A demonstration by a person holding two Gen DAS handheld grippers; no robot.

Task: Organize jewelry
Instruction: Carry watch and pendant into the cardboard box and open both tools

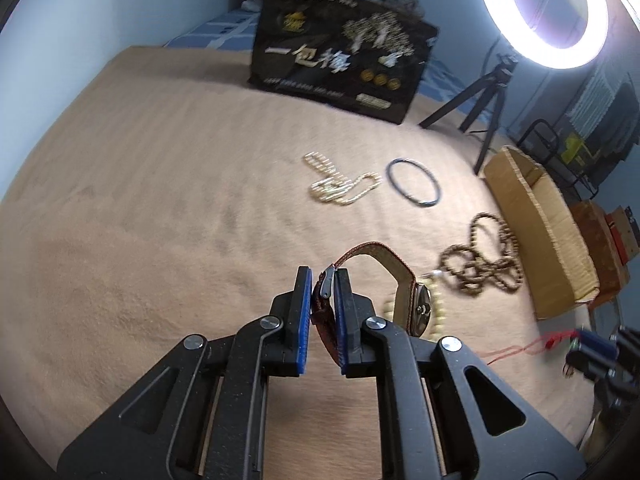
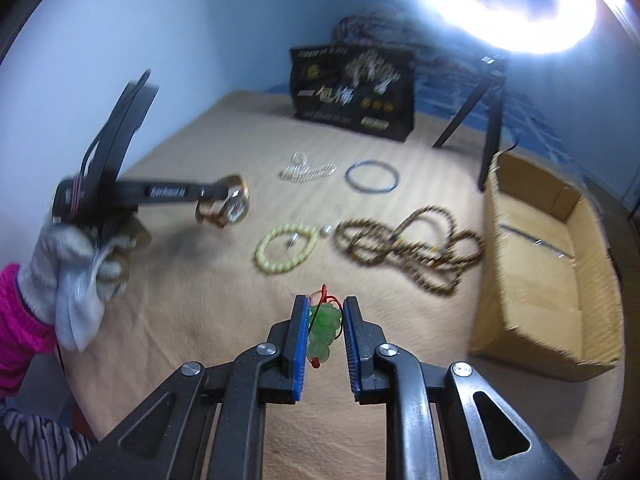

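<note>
My left gripper [image 1: 323,280] is shut on the brown strap of a wristwatch [image 1: 420,308] and holds it above the tan blanket; in the right wrist view the watch [image 2: 232,206] hangs from that gripper at the left. My right gripper [image 2: 325,312] is shut on a green bead pendant [image 2: 322,330] with a red cord. On the blanket lie a yellow bead bracelet [image 2: 286,250], a long brown bead necklace [image 2: 412,244], a dark bangle [image 2: 372,176] and a pearl-like chain [image 2: 306,168].
An open cardboard box [image 2: 536,264] stands at the right edge of the blanket. A black printed bag [image 2: 352,92] stands at the back. A ring light on a tripod [image 2: 488,116] stands behind the box. A gloved hand [image 2: 76,264] holds the left gripper.
</note>
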